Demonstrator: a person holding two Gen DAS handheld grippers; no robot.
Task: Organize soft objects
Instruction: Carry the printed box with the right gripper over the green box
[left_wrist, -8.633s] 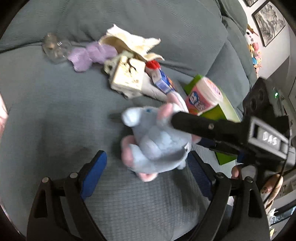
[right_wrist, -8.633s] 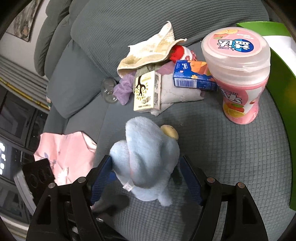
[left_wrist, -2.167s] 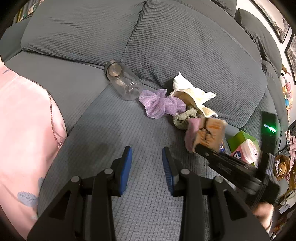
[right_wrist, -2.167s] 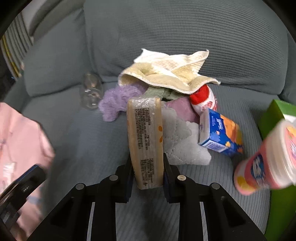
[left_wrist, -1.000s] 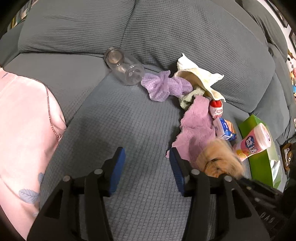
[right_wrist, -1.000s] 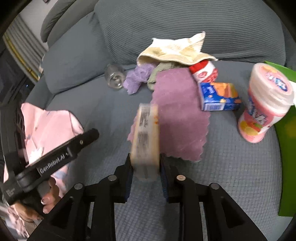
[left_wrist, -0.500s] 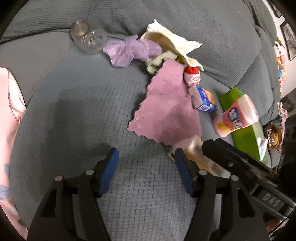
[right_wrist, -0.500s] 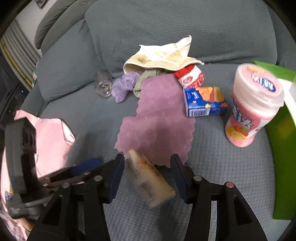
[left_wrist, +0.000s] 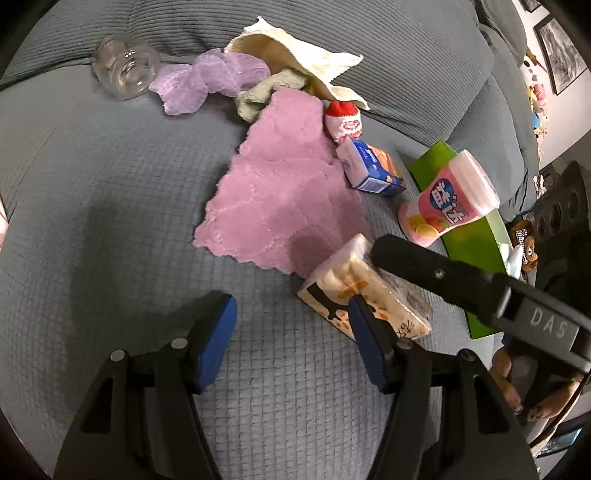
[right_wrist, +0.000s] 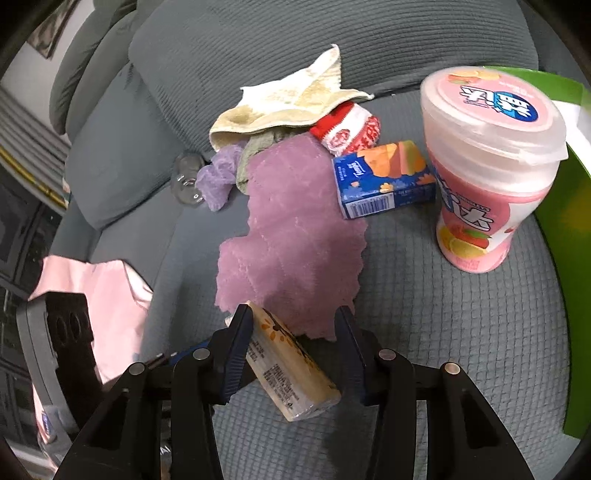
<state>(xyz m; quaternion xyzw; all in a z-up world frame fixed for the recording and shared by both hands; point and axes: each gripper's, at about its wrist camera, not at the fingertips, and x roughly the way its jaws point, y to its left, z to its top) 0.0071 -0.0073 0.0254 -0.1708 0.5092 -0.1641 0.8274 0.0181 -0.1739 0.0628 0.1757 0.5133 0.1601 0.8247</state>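
Right gripper (right_wrist: 293, 334): jaws part open and just closing in slightly; tissue pack (right_wrist: 290, 373) lies tilted on the sofa seat (right_wrist: 424, 332) between them, against the left pad, possibly still touching; right pad clear. Pack's far end meets the pink cloth (right_wrist: 291, 236). Left gripper (left_wrist: 291, 325): jaws apart, nothing between, right finger beside the pack.

A cloth (right_wrist: 295, 236) is lying spread on the sofa seat (right_wrist: 424, 332), with a carton (right_wrist: 384, 181) just right of it and a tub (right_wrist: 487, 173) farther right. A tissue pack (right_wrist: 291, 373) is lying at the cloth's near edge. A jar (left_wrist: 123, 72) is lying far left.
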